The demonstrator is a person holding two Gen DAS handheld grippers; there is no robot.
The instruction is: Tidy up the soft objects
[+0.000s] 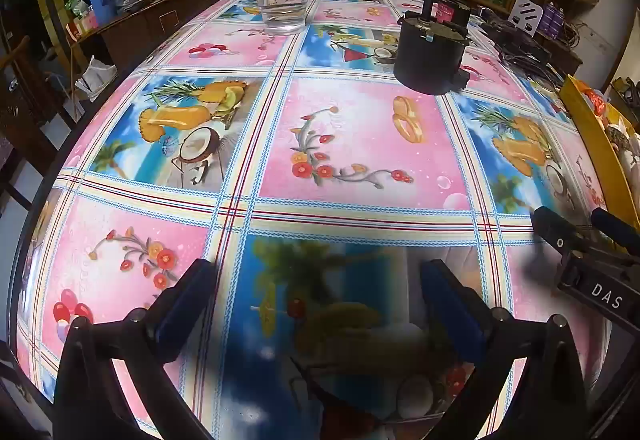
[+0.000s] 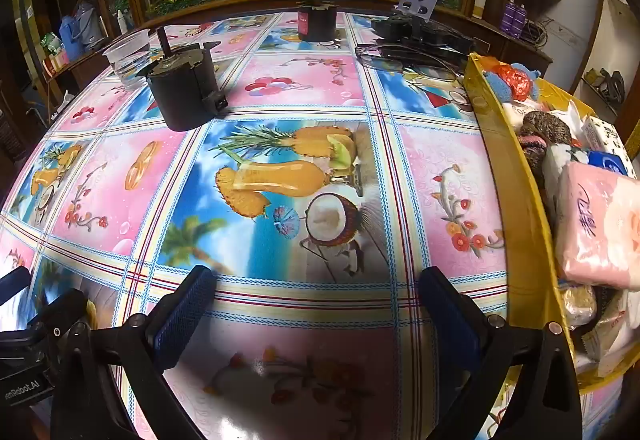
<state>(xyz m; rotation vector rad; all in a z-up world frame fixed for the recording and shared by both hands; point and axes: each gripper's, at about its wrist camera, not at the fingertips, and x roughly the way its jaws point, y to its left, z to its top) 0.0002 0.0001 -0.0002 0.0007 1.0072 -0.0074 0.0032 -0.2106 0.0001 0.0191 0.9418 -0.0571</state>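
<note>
A yellow box [image 2: 516, 176] at the table's right edge holds several soft things: a pink tissue pack [image 2: 600, 224], a blue tissue pack [image 2: 608, 162], a brown knitted piece [image 2: 546, 128], a blue cloth [image 2: 500, 86] and an orange-red wrapper [image 2: 516, 78]. My right gripper [image 2: 316, 304] hangs open over the fruit-print tablecloth, left of the box, with nothing between its fingers. My left gripper [image 1: 318, 300] is open too, over bare cloth. The right gripper [image 1: 580, 228] shows at the left wrist view's right edge, beside the yellow box [image 1: 592, 132].
A black cylindrical device [image 2: 184, 92] stands mid-table, also seen as the black device [image 1: 430, 52]. A clear plastic cup [image 1: 282, 4] of water sits behind it. A dark jar [image 2: 316, 20], glasses [image 2: 404, 58] and black electronics [image 2: 420, 28] line the far edge.
</note>
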